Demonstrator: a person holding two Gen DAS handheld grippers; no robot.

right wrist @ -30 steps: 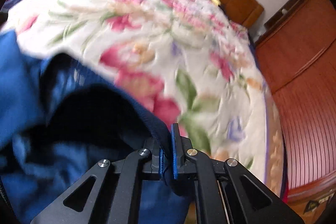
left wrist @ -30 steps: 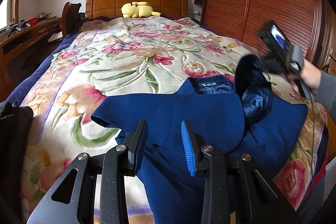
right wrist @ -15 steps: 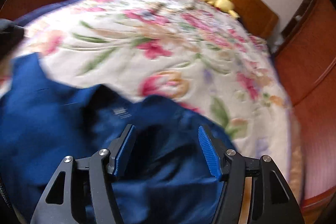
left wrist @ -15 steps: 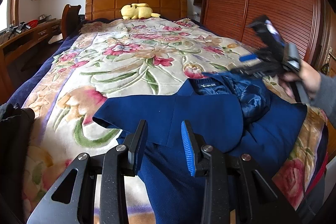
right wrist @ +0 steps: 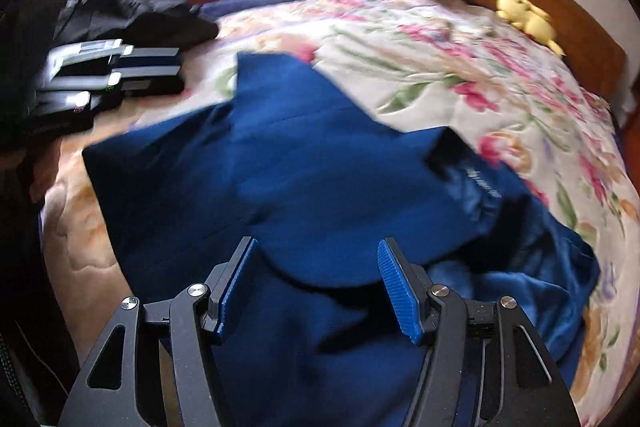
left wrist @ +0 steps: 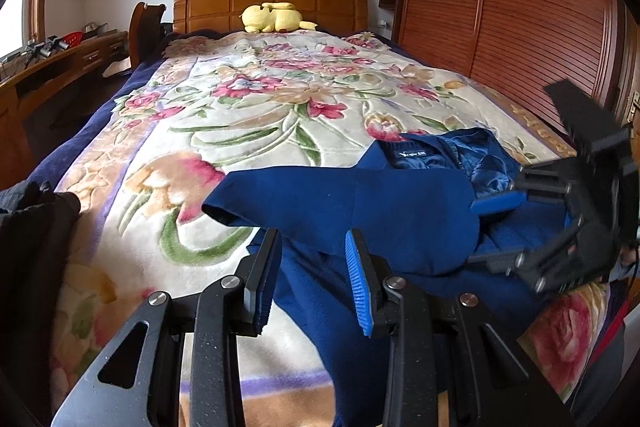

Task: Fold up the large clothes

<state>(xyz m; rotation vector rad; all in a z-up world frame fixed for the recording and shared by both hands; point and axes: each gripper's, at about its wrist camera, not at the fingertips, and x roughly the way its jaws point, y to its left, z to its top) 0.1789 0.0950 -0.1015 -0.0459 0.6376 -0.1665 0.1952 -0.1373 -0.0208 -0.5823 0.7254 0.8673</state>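
A blue jacket (left wrist: 400, 211) is shown spread across the foot end of a bed with a floral blanket (left wrist: 260, 115), collar and label turned toward the headboard (left wrist: 272, 1). One sleeve is laid across the jacket's chest, its cuff pointing away from the wardrobe (left wrist: 520, 27); the lining is bunched just beside the collar on the wardrobe side.

The left gripper (left wrist: 312, 279) is held above the jacket's lower front with its jaws partly apart and nothing between them. The right gripper (right wrist: 318, 283) is seen over the jacket's wardrobe-side shoulder with its jaws standing wide and the pads clear of the cloth; nothing is gripped.

The step in hand is judged to be the taking of a fresh hold for the next fold. It is best done by a pinch at a single clean edge, so that the bunched lining is not caught in, and by the panel being laid flat before it is let go.

A dark garment (right wrist: 132, 15) lies on the blanket beyond the jacket's hem side, clear of it. A yellow plush toy (left wrist: 272, 17) rests against the headboard, well apart from the jacket. Ample bare blanket is left between jacket and headboard, and nothing is seen to obstruct the fold.
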